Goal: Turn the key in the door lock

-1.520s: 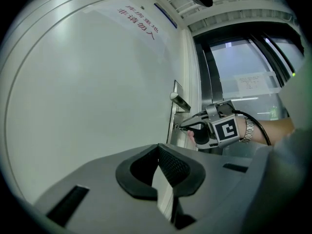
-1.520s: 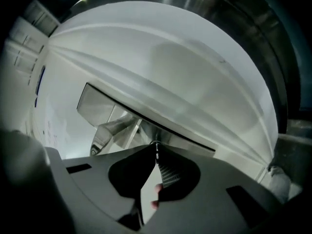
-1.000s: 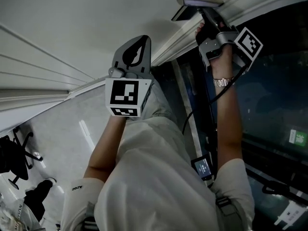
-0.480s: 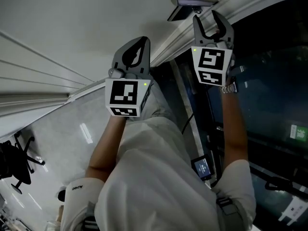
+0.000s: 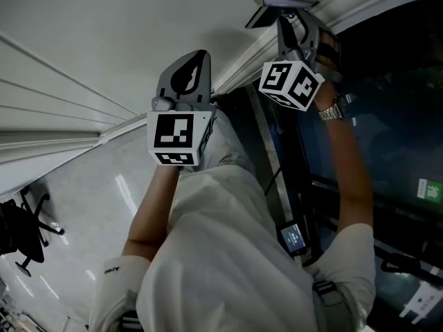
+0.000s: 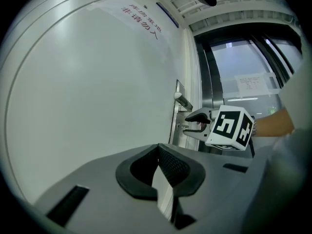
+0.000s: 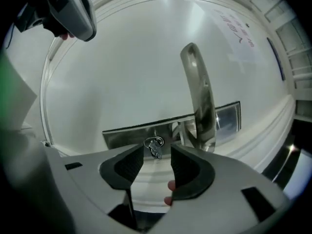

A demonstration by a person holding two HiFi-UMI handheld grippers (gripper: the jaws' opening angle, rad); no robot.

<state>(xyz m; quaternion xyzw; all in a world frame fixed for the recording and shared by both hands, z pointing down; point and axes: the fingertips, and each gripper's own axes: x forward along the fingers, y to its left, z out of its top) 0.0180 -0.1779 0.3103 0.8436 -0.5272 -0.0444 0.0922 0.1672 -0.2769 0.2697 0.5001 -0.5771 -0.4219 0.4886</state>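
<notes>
The key [image 7: 155,146] is seated in the door lock, sticking out of the metal lock plate [image 7: 122,133] just beside the base of the lever handle [image 7: 200,96]. My right hand-held gripper [image 7: 157,155] is lined up on it. Its jaws have just been opening and now stand wide. The key's head sits between the two pads, but neither pad presses on it, so nothing is gripped at this moment.

I can't read from the key's slant how far the lock has gone round. My judgement is that this is a let-go between holds: either one turn is finished, or I need a fresh grip for more rotation. What is certainly left is closing on the key head again if more turning is needed, or else backing away from the door [image 7: 136,57].

The right arm is stretched forward and up to the lock, with a wristwatch [image 5: 332,109] showing and the gripper pointing roughly level at the plate. Fingertips [image 7: 169,185] of that hand show under one jaw.

The left hand-held gripper [image 6: 158,152] is held up level in front of the plain door panel, well apart from the lock. Its jaw tips are together on nothing, and it plays no part in the work.
</notes>
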